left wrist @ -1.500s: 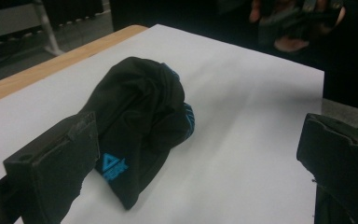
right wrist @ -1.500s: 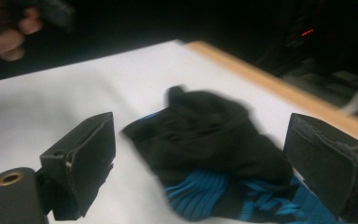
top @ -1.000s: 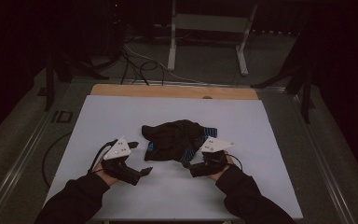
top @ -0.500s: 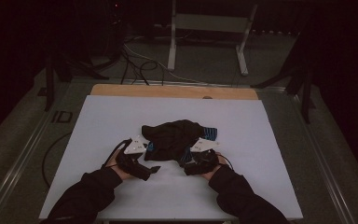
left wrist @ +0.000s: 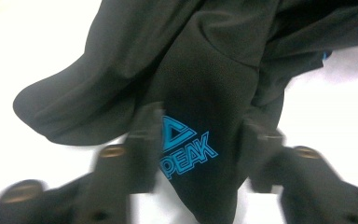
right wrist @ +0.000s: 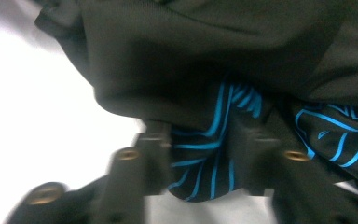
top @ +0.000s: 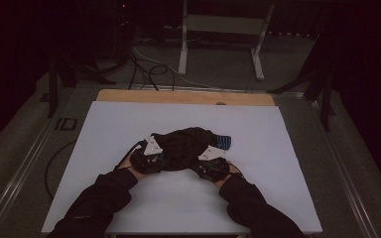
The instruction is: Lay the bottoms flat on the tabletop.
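Observation:
A crumpled black garment [top: 188, 144] with blue print lies mid-table on the white sheet [top: 129, 124]. My left gripper [top: 158, 157] is at its near left edge. In the left gripper view the jaws [left wrist: 200, 126] straddle a cloth fold [left wrist: 191, 70] bearing a blue "PEAK" logo. They have just been closing and look blurred, with a wide gap still between them. My right gripper [top: 202, 164] is at the near right edge. Its jaws [right wrist: 205, 135] have also just been closing, around a blue-striped part of the garment [right wrist: 205, 154].
The white sheet has bare room on all sides of the garment. A wooden strip [top: 183, 96] runs along the table's far edge. Beyond it stand a white frame [top: 223, 29] and cables [top: 149, 69] on the dark floor.
Both hands have moved in toward the garment's near edge and sunk onto it. Both pairs of jaws now stand narrower, with cloth between them.

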The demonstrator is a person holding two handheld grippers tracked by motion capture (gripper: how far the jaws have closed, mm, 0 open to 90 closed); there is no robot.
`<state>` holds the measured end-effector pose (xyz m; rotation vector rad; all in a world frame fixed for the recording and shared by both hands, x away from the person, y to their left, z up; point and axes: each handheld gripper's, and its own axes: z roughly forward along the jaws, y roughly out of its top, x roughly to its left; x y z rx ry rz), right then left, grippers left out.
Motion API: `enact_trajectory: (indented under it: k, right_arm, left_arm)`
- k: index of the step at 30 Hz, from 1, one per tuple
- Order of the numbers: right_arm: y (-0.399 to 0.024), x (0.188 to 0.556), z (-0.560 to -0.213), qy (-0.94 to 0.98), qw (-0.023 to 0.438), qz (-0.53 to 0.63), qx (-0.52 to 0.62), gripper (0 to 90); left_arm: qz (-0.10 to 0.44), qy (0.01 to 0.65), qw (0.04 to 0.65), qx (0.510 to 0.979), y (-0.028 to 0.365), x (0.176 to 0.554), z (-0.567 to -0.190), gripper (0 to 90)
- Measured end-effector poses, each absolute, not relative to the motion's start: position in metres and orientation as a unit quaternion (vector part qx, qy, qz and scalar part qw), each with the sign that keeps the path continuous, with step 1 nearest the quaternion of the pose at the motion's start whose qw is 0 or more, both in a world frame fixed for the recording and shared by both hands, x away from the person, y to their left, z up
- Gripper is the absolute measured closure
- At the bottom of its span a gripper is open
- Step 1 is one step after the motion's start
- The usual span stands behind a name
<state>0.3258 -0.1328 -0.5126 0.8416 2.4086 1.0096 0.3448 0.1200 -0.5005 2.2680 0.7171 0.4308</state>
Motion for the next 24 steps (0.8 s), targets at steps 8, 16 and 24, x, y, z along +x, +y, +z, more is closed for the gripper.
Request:
enact_trajectory:
  k: [8,16,24]
  right_arm:
    - [-0.141,0.326,-0.505,0.861,0.204,0.360,0.295,82.4]
    - [-0.162,0.317,-0.493,0.850,0.206,0.379,0.302,83.4]
    - [-0.184,0.307,-0.484,0.846,0.215,0.384,0.301,84.4]
  left_arm:
    - [0.182,0.292,0.363,0.866,0.127,0.346,-0.492,87.0]
    - [0.192,0.296,0.370,0.859,0.139,0.339,-0.481,87.7]
    - [0.191,0.307,0.374,0.854,0.154,0.332,-0.476,87.7]
